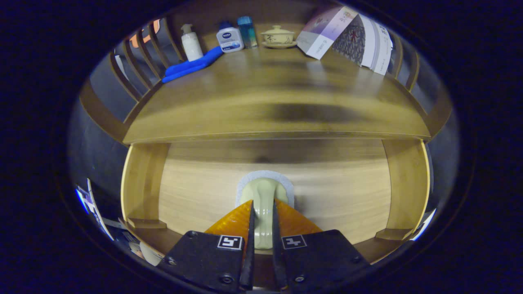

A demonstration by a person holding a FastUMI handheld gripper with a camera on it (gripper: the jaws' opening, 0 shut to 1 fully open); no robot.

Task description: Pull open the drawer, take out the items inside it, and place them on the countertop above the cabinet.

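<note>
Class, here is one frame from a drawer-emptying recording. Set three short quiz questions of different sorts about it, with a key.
1. True or false: the gripper is shut on the pale object in the open drawer.
2. What lies beside the white pump bottle on the countertop? A) blue cloth B) red cup C) spoon
3. Fill in: the lidded bowl sits on a ____.

Key: 1 true, both fingers press its sides. 2 A, the blue cloth. 3 saucer.
</note>
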